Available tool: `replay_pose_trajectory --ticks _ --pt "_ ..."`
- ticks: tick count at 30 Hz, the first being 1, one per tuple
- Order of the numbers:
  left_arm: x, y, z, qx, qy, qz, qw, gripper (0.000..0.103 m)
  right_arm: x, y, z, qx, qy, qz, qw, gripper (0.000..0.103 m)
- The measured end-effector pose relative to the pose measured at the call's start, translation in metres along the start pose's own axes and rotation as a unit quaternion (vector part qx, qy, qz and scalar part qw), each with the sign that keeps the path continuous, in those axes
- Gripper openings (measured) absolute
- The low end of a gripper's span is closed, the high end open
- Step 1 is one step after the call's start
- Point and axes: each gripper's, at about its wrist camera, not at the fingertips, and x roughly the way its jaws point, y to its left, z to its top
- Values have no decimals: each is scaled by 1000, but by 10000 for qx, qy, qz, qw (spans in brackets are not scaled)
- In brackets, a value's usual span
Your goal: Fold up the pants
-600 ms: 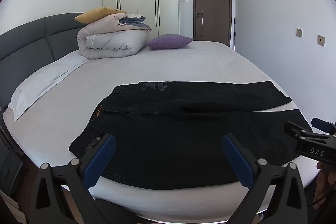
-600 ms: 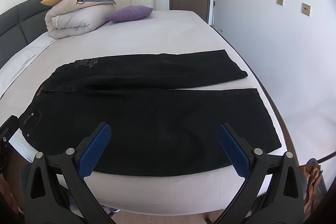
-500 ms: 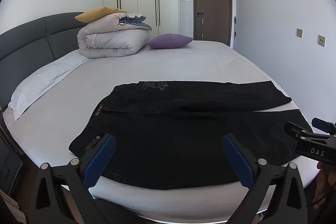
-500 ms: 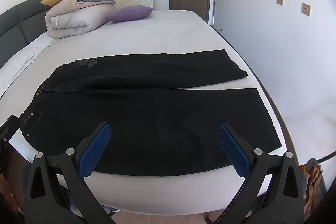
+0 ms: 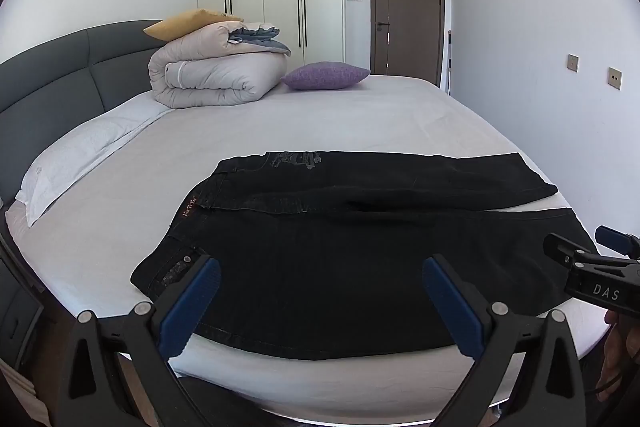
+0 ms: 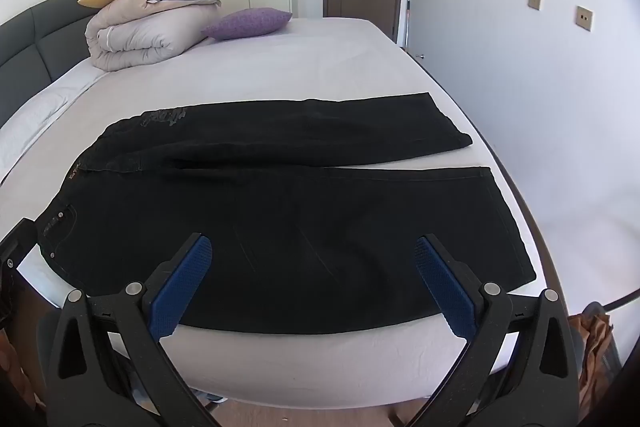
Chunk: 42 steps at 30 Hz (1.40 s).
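Black pants (image 5: 340,247) lie flat across the near edge of the bed, waistband to the left, both legs stretched to the right; they also show in the right wrist view (image 6: 280,203). My left gripper (image 5: 320,303) is open and empty, hovering over the near edge of the pants close to the waist end. My right gripper (image 6: 314,279) is open and empty, over the near leg's edge. The right gripper's body (image 5: 592,275) shows at the right edge of the left wrist view.
The bed (image 5: 340,123) has a light sheet. A folded duvet (image 5: 216,75), a yellow pillow (image 5: 188,25) and a purple cushion (image 5: 324,75) sit at the far side. A grey headboard (image 5: 52,75) is left; a wall is right.
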Motion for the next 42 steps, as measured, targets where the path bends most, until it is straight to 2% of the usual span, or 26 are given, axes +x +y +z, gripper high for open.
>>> replay_pose_trajectory --ticks 42 --pt "0 0 -3 -10 39 -1 10000 103 10 14 -13 -43 86 -10 10000 103"
